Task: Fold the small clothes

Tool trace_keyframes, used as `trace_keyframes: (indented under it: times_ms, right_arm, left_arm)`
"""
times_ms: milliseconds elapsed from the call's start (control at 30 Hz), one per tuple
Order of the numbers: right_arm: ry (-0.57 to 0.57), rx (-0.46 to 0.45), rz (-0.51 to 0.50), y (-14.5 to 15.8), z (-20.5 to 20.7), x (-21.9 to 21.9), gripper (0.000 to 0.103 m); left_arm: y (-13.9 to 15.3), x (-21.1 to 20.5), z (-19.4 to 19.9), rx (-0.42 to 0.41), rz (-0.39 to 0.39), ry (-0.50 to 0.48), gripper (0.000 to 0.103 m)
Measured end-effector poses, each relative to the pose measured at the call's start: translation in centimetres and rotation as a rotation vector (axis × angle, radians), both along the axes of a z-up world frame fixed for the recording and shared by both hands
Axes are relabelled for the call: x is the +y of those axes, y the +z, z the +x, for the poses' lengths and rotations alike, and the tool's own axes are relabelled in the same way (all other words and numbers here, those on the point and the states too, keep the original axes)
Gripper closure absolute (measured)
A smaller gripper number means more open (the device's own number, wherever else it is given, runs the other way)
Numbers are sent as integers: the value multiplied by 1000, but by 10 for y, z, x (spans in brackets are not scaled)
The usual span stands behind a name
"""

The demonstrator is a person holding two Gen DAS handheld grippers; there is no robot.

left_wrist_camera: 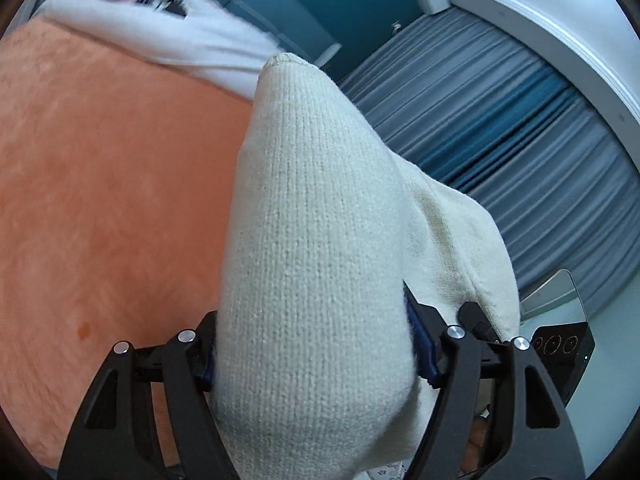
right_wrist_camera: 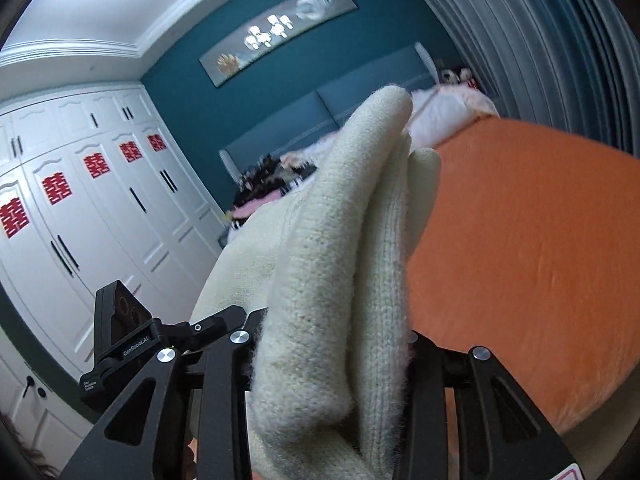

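**Orange bedspread under a lifted cream knit**

Orange bedspread [left_wrist_camera: 100, 184] spread wide across the bed, seen from both wrist cameras. Held up off that bedspread: a cream knitted garment [left_wrist_camera: 316, 248], thick and ribbed, bunched into long folds and filling the middle of both views. Not laid flat; no part clearly seen touching the bedspread.

Clamped on one fold of the garment: left gripper [left_wrist_camera: 316, 356], blue pads pressed into the wool on either side, knit bulging above and below the jaws. Clamped likewise on a doubled, fuzzy fold of the same garment [right_wrist_camera: 344, 280]: right gripper [right_wrist_camera: 332, 364], jaws buried in the wool, pads hidden by it. Just beside the left gripper, on its right, in the left wrist view: a black device with round lenses, most likely part of the other gripper.

Beyond the garment, at the far end of the bedspread: white bedding [left_wrist_camera: 188, 36], with pink and dark items heaped on it, too blurred to name. Behind that bedding: a teal padded headboard [right_wrist_camera: 280, 124] against a teal wall, and a long framed picture [right_wrist_camera: 276, 32] hung above the headboard. Along one side of the bedspread: grey and blue pleated curtains [left_wrist_camera: 500, 120]. On the opposite side of the bedspread: white wardrobe doors [right_wrist_camera: 92, 208] with black handles and red paper cut-outs [right_wrist_camera: 56, 190] stuck on the panels. Above the wardrobe: white ceiling moulding.
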State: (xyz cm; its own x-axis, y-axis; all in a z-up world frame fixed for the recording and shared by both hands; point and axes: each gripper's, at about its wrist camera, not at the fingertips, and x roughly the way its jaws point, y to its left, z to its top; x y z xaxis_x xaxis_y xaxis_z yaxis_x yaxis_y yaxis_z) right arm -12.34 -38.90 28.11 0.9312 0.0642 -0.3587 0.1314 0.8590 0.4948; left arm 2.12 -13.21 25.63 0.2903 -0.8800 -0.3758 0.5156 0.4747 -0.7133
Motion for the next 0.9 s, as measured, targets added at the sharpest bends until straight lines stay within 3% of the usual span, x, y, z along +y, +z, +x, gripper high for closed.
trace_keyframes:
  times_ms: [200,300,367,467,533,633,700,767,800,867,900]
  right_arm:
    - [92,-262,-85,84,9,45,68]
    - [155,-322,-64,95,41,68,68]
    - [194,-304,-30,85,68,80,67]
    - [224,-194,17,42,116,97,64]
    - [230,-74,50,-13,147,108,56]
    - [220,243,67,-137,193,119,53]
    - [181,485,88,-210,202,117,55]
    - [158,504,163,-242,179,104,54]
    - [146,482,181,-245,169,98,51]
    - [120,452,190,-241,159,86,36]
    - [112,453,188,-239,163,81,34]
  left_arm:
    - [101,72,-8,-274,-77,69,33]
    - [123,96,8,-335,-52,134,32]
    - [122,106,23,-347,0,184,31]
    - [86,133,56,-282,92,238,29]
    - [30,145,84,-180,168,270,28]
    - [-82,165,123,45,290,341,25]
    - [-149,187,126,219,316,390,35]
    - [-173,212,108,266,253,421,34]
    - [-175,218,102,263,232,435,30]
    - [-175,222,97,254,193,452,19]
    - [-177,220,100,253,188,452,16]
